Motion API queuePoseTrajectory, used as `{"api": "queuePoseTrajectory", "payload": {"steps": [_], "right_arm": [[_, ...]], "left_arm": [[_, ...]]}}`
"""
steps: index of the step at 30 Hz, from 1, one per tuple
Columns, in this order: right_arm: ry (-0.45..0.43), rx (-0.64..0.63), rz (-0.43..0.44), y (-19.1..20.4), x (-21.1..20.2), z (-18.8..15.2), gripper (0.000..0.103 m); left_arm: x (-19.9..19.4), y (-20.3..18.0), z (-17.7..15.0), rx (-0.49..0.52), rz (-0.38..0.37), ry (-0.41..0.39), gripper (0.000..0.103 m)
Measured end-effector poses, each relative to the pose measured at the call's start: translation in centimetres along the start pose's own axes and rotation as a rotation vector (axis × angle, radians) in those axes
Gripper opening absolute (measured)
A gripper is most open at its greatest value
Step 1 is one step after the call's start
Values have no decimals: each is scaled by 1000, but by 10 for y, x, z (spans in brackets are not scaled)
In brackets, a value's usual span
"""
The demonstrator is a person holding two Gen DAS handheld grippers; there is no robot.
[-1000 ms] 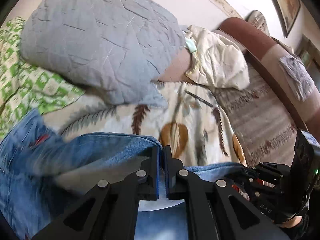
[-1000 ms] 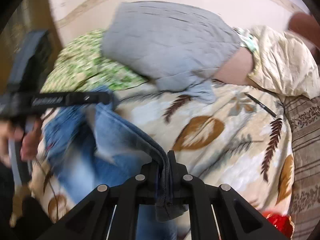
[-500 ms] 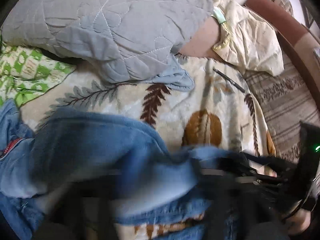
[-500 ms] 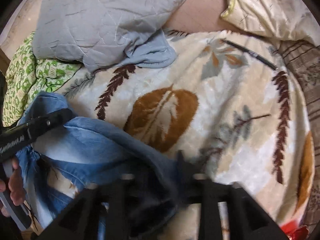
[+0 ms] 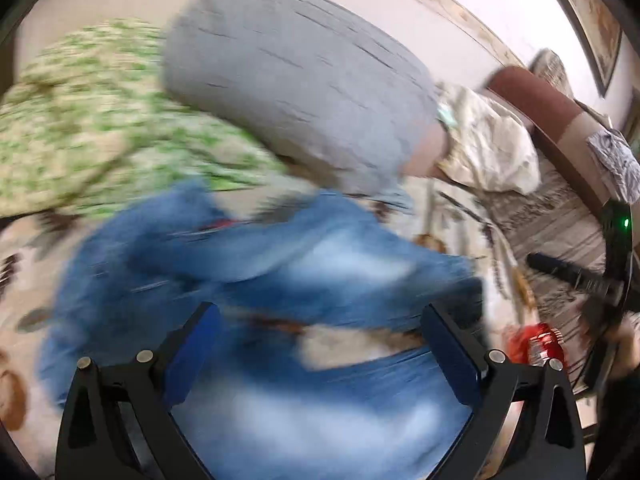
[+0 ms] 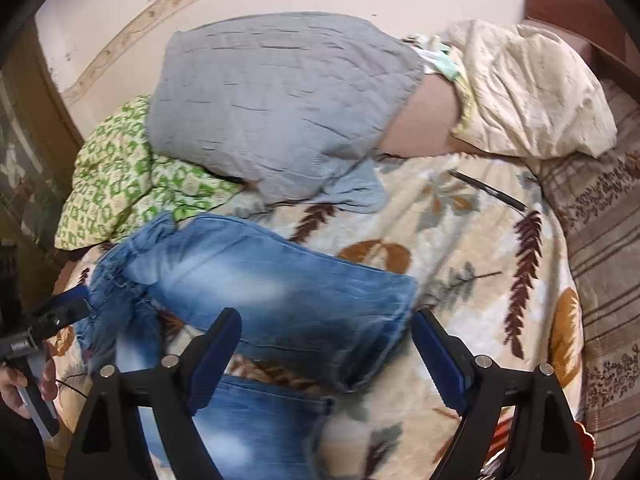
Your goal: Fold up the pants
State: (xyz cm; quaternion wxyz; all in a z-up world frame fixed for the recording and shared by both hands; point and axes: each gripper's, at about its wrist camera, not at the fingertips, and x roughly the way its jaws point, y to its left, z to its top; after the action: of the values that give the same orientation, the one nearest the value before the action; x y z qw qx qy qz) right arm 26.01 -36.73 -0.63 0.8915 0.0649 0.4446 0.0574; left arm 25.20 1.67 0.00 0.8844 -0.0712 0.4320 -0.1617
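Blue jeans point(image 6: 280, 280) lie on the leaf-print blanket point(image 6: 460, 264), one leg folded across the other. My right gripper point(image 6: 325, 316) hovers over the folded edge. Its jaws are opening, and the denim lies below the gap without touching the blue pads point(image 6: 216, 344). In the blurred left wrist view the jeans point(image 5: 280, 256) fill the middle. My left gripper point(image 5: 320, 310) hangs over them, its jaws opening wide with nothing pinched. A hand point(image 6: 24, 384) holds the left tool at the left edge of the right wrist view.
A grey quilted pillow point(image 6: 280, 108) and a green patterned cloth point(image 6: 128, 176) lie beyond the jeans. A cream pillow point(image 6: 532, 88) sits at the back right, and a pen point(image 6: 488, 190) lies on the blanket. A striped cover point(image 6: 600, 240) is at the right, and a red object point(image 5: 536, 344) near the front.
Both grippers were shut on the jeans' edge a second ago. Both have let go and opened wide, and the denim has dropped onto the blanket. The left view has swung sideways, blurred.
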Motion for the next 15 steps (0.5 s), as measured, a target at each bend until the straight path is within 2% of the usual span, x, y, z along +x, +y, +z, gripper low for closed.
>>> {"api": "queuePoseTrajectory", "payload": {"steps": [4, 7, 11, 15], "right_arm": [[8, -43, 31, 38, 5, 9, 89], [17, -84, 58, 73, 17, 14, 89], [37, -148, 107, 127, 39, 23, 89], [56, -217, 131, 174, 60, 25, 89]], "left_arm": [[-45, 84, -39, -133, 100, -35, 100], [-66, 132, -68, -211, 167, -61, 100], [-65, 171, -98, -267, 214, -47, 100], [-48, 188, -109, -300, 217, -41, 100]]}}
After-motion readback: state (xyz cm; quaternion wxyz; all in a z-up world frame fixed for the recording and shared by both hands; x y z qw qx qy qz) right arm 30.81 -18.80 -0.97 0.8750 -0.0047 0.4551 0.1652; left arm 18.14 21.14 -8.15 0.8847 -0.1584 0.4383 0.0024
